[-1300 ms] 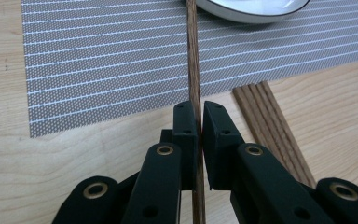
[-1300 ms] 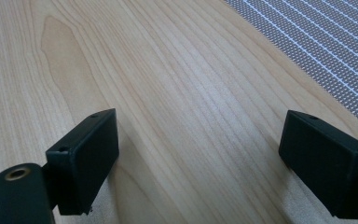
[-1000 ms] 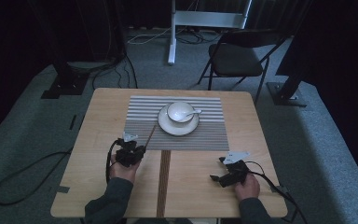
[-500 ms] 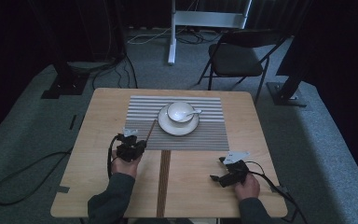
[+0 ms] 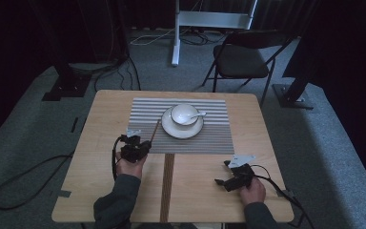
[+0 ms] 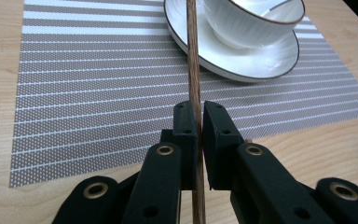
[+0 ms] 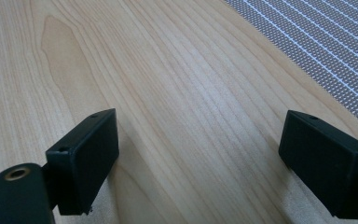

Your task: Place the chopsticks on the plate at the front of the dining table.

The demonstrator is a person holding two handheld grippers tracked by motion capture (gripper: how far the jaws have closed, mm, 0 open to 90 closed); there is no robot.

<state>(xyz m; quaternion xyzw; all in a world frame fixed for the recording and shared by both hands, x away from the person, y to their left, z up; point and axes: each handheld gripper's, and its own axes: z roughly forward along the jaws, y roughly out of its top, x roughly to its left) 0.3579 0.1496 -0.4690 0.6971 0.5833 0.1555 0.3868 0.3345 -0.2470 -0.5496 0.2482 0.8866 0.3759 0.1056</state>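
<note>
My left gripper (image 5: 144,143) (image 6: 199,116) is shut on a thin brown wooden stick (image 5: 155,130) (image 6: 193,56), held near its lower end. The stick points away toward a white bowl (image 5: 185,114) (image 6: 247,21) on a white saucer (image 5: 183,130) (image 6: 261,58). It crosses the saucer's left rim in the left gripper view. A white spoon (image 5: 198,115) rests in the bowl. Bowl and saucer stand on a grey striped placemat (image 5: 219,136) (image 6: 88,88). My right gripper (image 5: 222,172) (image 7: 200,154) lies low over bare wood at the front right, open, with nothing between its jaws.
The wooden table (image 5: 100,181) has a dark brown strip (image 5: 168,186) running from the placemat's front edge to the table's front edge. The placemat's corner (image 7: 326,51) lies ahead of the right gripper. A folding chair (image 5: 243,59) stands behind the table, and cables lie on the floor.
My left gripper has shifted slightly to the right with the stick in it. The right gripper has stayed where it was.
</note>
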